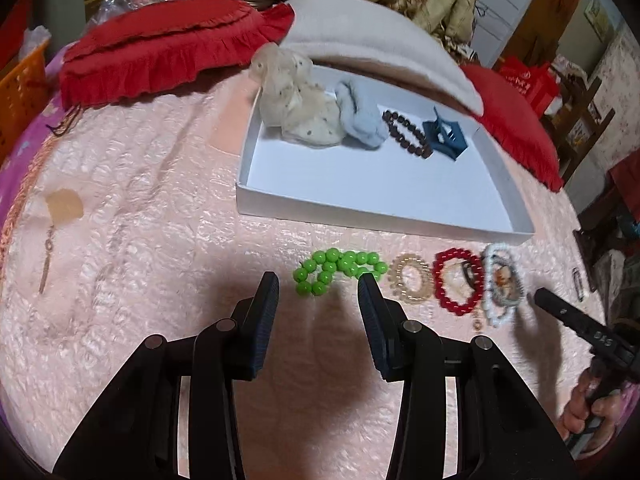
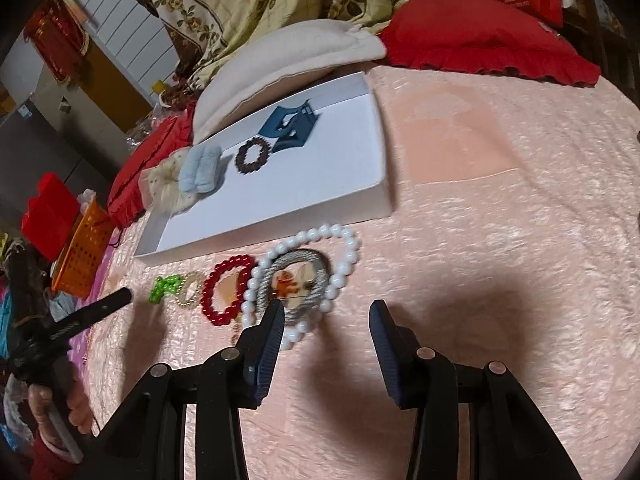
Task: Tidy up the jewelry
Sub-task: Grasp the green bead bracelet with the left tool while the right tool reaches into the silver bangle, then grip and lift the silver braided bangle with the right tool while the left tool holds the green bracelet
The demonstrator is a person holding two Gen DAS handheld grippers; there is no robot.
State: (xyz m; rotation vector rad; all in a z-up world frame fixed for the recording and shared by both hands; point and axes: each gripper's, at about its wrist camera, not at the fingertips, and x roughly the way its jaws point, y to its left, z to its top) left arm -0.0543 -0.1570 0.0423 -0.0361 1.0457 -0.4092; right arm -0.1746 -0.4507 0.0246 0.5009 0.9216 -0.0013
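Nearest to the lens in the left wrist view, the left gripper (image 1: 318,286) stands with its jaws apart and nothing between them, low over the pink bedspread (image 1: 140,200). Just above its fingertips, at the lower centre of the frame, lies the green bead bracelet (image 1: 338,270). To the right of it a row continues: a gold bead ring (image 1: 412,282), a red bead bracelet (image 1: 458,282) and a white bead bracelet (image 1: 502,288), each touching or almost touching the next. I think they are laid in a line so that each one can be taken separately.

In the right wrist view the right gripper (image 2: 328,314) is also open and empty; its left finger covers a part of the white bead bracelet (image 2: 340,258), but whether it touches I cannot tell. Inside that bracelet lies a grey hair tie (image 2: 296,280) with a small orange figure.

In the upper centre of the left wrist view sits the white tray (image 1: 360,208). Along its far side a cream scrunchie (image 1: 298,104), a pale blue scrunchie (image 1: 360,120), a dark bead bracelet (image 1: 406,132) and a blue hair claw (image 1: 444,134) are already placed, probably to keep the near part free for the rest. So the work seems about half done, and each gripper appears aimed at its nearest piece.
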